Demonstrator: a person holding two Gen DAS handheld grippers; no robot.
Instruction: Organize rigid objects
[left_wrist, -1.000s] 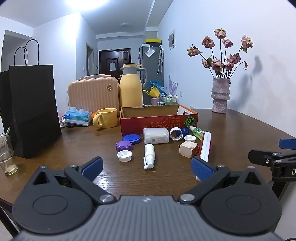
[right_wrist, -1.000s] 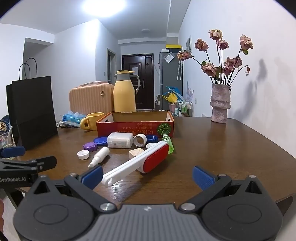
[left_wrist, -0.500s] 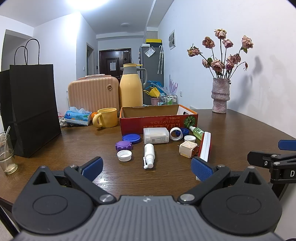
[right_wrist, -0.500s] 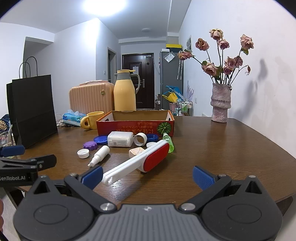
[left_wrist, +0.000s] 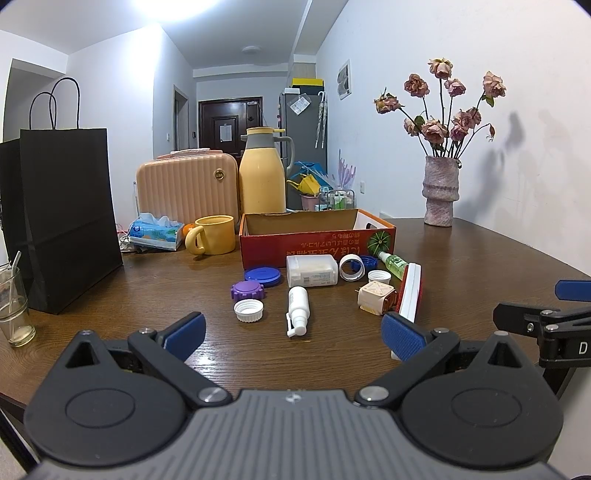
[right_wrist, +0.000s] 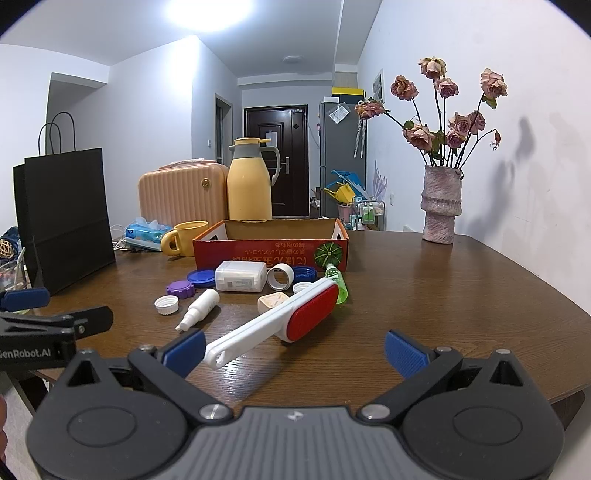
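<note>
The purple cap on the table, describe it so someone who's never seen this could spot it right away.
Find the red cardboard box mid-table. Before its left corner lies a flat blue lid, and the purple cap sits just in front of that. It is the only purple piece, with a notched rim; the ribbed cap nearer the camera is white.

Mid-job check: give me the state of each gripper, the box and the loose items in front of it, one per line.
left hand-held gripper: open, empty
right hand-held gripper: open, empty
red cardboard box: open-topped, nothing visible inside
white spray bottle: lying down
lint brush: lying flat
green bottle: lying down
white cap: open side up
purple lid: flat on table
</note>
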